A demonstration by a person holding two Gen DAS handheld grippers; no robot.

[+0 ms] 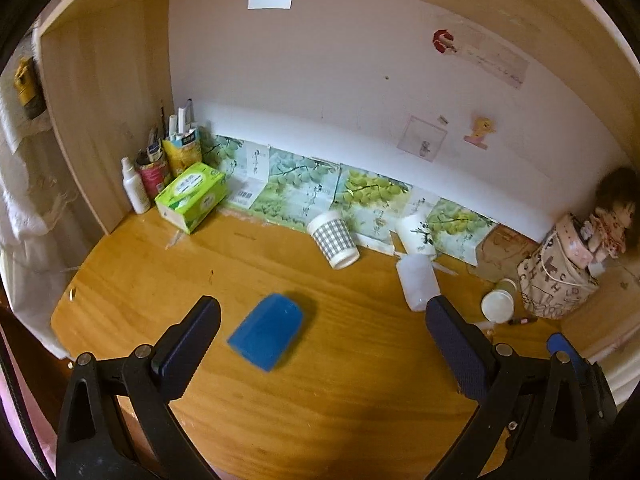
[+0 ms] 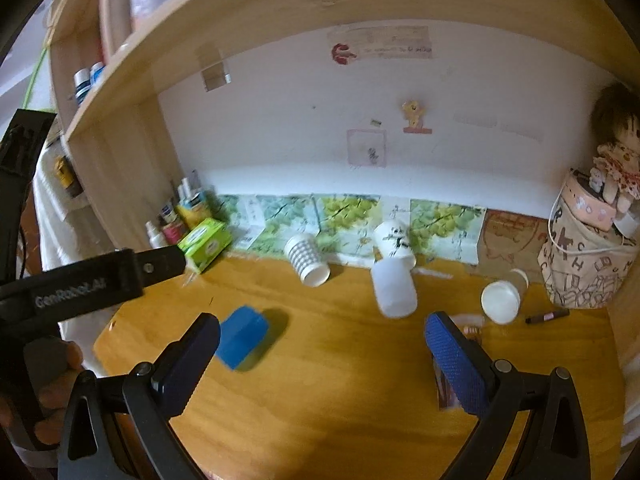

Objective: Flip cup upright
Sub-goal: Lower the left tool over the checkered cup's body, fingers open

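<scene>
Blue cup (image 1: 267,331), grey-checked cup (image 1: 334,239).

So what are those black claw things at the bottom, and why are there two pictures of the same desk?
Those claws are grabbers, and a person holds one in each hand. Each carries a little camera, so you get two pictures: one from the left gripper, one from the right gripper. Both are open and hold nothing. On the wooden desk a blue cup lies tipped over, and so do a checked cup and a clear cup. A green tissue box sits in the corner.
</scene>
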